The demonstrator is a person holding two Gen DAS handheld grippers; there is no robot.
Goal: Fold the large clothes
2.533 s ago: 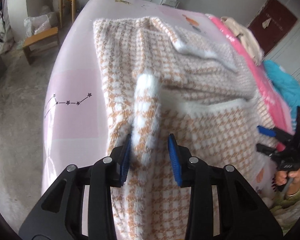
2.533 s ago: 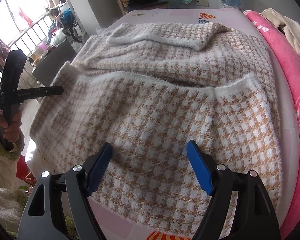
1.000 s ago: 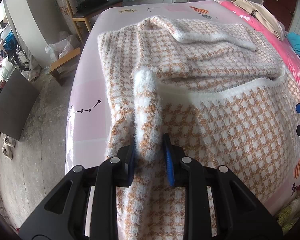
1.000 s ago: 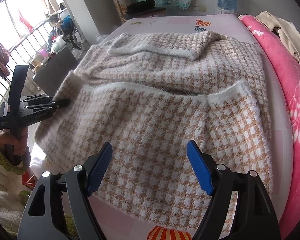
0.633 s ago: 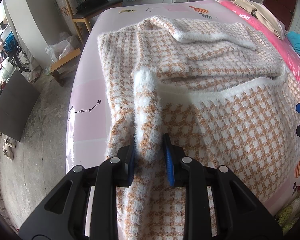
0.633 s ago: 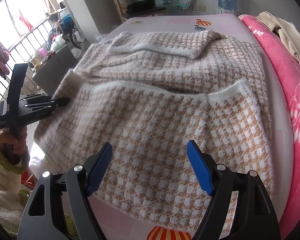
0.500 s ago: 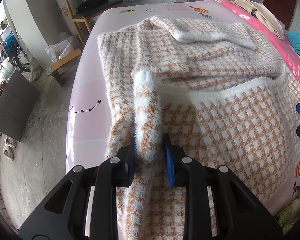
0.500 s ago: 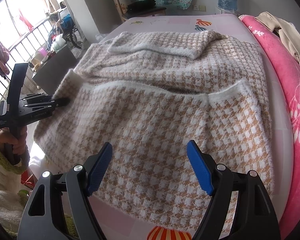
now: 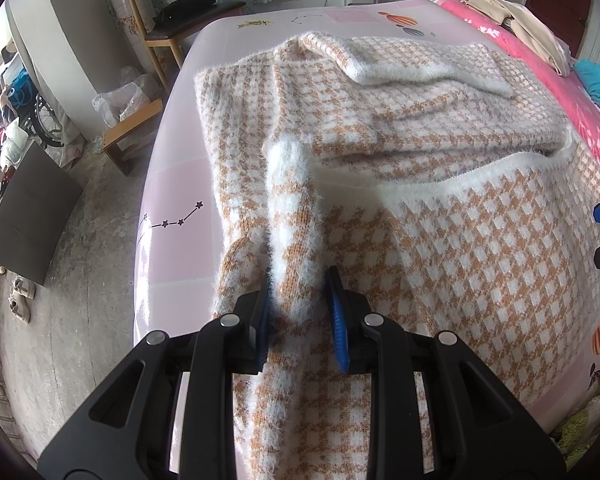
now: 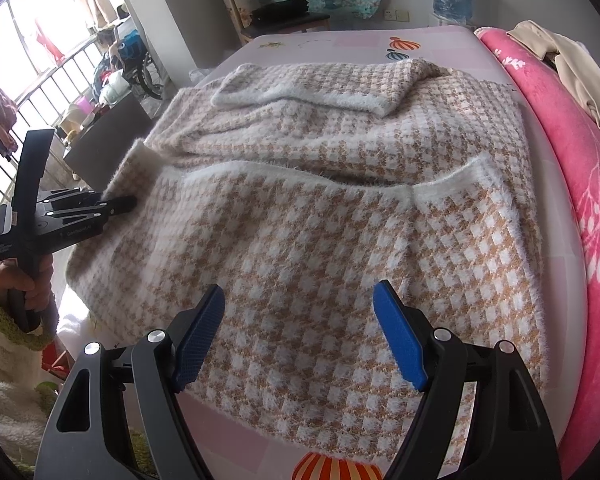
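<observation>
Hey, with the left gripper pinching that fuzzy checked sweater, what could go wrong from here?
The left gripper is shut on one narrow ridge of the fuzzy orange-and-white checked sweater; a pull may stretch the knit or let it slip out. The right gripper hangs open above the hem, so a one-sided lift could drag the folded sleeve askew.

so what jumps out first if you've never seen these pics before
A fuzzy tan-and-white checked sweater fills the middle, spread partly folded over a pale pink bed. At its left edge the left gripper is clamped on a raised fold of the knit, while the right gripper hangs wide open over the near hem. A bright pink blanket runs along the right side.
</observation>
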